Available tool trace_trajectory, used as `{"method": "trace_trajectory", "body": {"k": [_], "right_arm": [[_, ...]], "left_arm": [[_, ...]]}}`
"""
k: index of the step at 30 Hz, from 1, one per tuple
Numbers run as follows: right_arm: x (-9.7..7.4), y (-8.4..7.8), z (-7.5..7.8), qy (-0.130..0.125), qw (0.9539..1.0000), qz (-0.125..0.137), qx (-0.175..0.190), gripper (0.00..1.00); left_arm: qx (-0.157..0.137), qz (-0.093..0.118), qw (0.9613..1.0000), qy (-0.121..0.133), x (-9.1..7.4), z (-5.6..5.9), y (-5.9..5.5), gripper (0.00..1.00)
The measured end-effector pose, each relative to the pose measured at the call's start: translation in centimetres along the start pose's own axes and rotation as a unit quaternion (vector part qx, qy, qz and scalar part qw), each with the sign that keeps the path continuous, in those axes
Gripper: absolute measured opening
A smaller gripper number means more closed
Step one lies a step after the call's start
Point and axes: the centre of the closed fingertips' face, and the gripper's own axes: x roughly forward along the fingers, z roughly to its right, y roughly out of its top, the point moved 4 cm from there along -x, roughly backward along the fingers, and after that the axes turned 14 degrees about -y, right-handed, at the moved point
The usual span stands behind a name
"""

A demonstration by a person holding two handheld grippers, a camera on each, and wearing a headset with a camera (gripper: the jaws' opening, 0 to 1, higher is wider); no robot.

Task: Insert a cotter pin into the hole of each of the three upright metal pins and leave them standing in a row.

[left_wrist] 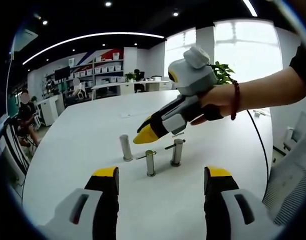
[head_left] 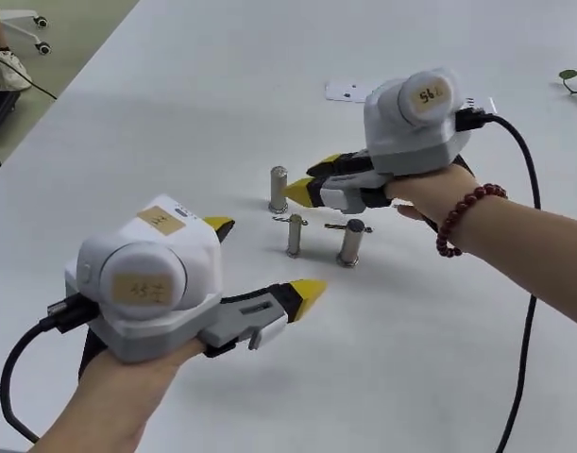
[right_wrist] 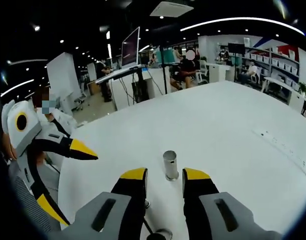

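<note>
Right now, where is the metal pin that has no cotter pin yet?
In the head view the bare metal pin stands at the row's far end, just left of the right gripper and behind the middle pin.
</note>
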Motion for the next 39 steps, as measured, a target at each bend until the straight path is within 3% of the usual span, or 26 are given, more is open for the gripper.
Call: {"method": "trace_trajectory", "body": {"k": [12,19,30,35,39], "right_arm": [[2.9,0.5,-0.3,-0.018,0.9997,0.012,-0.006,0.21],[4.3,0.5,-0.3,-0.02,0.9998,0.002,-0.008,0.19],[4.5,0.1,-0.8,-0.038,0.9992,-0.01,-0.002,0.11],[4.3,0.0,-1.0,-0.04,0.9988,-0.014,0.023,0.11],[4.2,0.0,-1.1,-0.041,0.999,-0.014,0.015,0.1]], "left_arm": [[-0.004,-0.003,1.0,0.004,-0.1,-0.4,-0.1,0.66],[-0.008,-0.001,0.9999,0.009,-0.2,-0.6,-0.1,0.66],[-0.012,0.0,0.9998,0.014,-0.4,-0.9,-0.1,0.65],[-0.015,-0.001,0.9998,0.014,-0.4,-1.0,-0.1,0.63],[-0.015,0.001,0.9998,0.015,-0.4,-1.0,-0.1,0.63]]}}
